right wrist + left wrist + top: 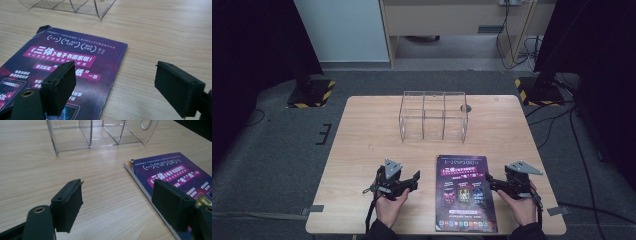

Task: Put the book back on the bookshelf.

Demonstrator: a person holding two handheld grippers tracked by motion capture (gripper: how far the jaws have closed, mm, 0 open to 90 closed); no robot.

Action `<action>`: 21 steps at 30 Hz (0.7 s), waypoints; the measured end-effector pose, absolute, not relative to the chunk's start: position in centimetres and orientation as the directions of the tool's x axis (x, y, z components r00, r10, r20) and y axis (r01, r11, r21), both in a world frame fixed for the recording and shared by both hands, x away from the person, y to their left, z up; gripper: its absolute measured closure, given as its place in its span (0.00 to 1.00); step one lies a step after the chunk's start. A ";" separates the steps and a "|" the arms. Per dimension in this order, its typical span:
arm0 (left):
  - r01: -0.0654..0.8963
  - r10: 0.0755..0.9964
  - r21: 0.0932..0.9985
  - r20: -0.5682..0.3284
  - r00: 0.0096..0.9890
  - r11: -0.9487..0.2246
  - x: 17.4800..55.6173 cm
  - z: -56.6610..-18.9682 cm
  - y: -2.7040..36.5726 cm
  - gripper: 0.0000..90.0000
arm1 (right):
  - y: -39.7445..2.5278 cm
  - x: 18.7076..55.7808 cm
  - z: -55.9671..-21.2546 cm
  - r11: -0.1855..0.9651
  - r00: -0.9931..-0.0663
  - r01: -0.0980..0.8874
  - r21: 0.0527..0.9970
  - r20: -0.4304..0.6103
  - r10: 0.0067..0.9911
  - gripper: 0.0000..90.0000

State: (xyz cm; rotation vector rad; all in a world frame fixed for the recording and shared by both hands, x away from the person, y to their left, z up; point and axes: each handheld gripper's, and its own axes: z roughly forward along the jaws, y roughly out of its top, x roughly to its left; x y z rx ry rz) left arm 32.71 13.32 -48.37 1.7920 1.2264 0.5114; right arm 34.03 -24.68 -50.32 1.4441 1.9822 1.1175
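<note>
Likely step: grab purple booklet (465,192) for clear acrylic organizer (433,116) at upper centre. Best pinched at a side edge, thin and flat, jaws low to wooden table (362,145). Lies bottom centre, between left gripper (414,179) and right gripper (488,178), near both, untouched. Both wide apart, holding nothing.

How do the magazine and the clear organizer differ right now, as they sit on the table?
The magazine lies flat and closed near the table's front edge, between the left gripper and right gripper; the clear organizer stands upright toward the far edge. The magazine is opaque, purple with printed text; the organizer is see-through, split into three empty compartments. Both rest on the wooden table, untouched by either open gripper.
</note>
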 end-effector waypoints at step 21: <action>0.560 0.859 0.809 -0.150 0.490 -0.179 33.5 -50.4 8.9 0.32 | -23.8 33.9 -51.3 0.144 -0.366 0.591 0.794 0.105 0.925 0.20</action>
